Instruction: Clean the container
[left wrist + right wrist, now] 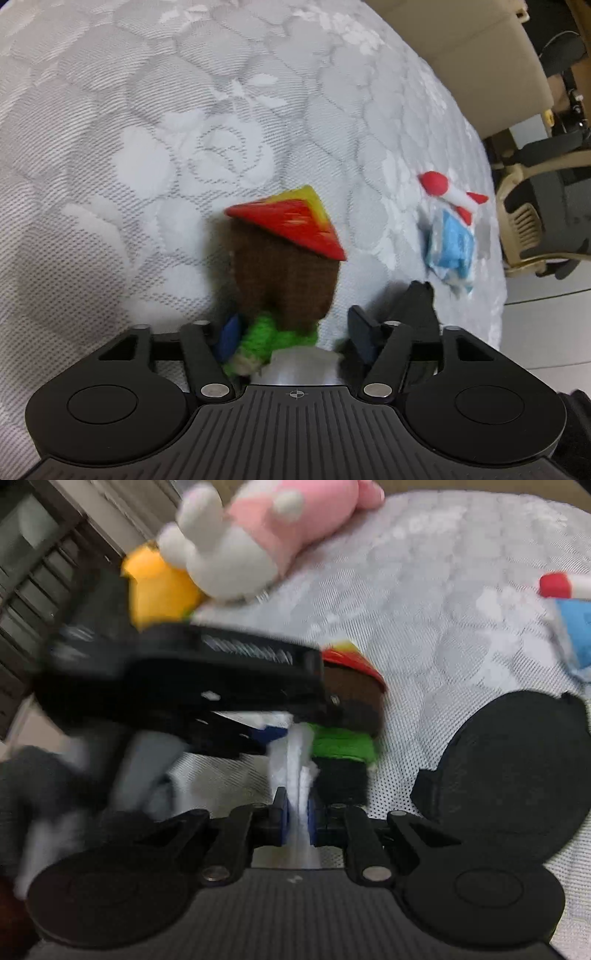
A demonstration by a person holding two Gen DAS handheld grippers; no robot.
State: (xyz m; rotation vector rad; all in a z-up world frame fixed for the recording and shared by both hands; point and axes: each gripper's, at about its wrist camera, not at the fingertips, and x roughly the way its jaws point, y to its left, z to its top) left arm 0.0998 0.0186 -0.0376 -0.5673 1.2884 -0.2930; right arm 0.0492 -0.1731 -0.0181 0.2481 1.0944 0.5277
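Between left claw (291, 328) pads: doll (284, 266), gripped | right claw (295, 812): pinched on cloth (295, 760) | wipe gently, steady the doll

Showing a brown knitted doll (284, 273) with green collar under a red hat (291, 221) shading to yellow at its peak. Lying on pale grey bedding (147, 147) woven with white roses. Displaying a blue-and-white toy (452, 243) tipped red, a pink-and-white plush (266, 528), an orange plush (155, 587), a white cloth (295, 768).

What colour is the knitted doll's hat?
Red, with a yellow tip; the hat shows best in the left wrist view.
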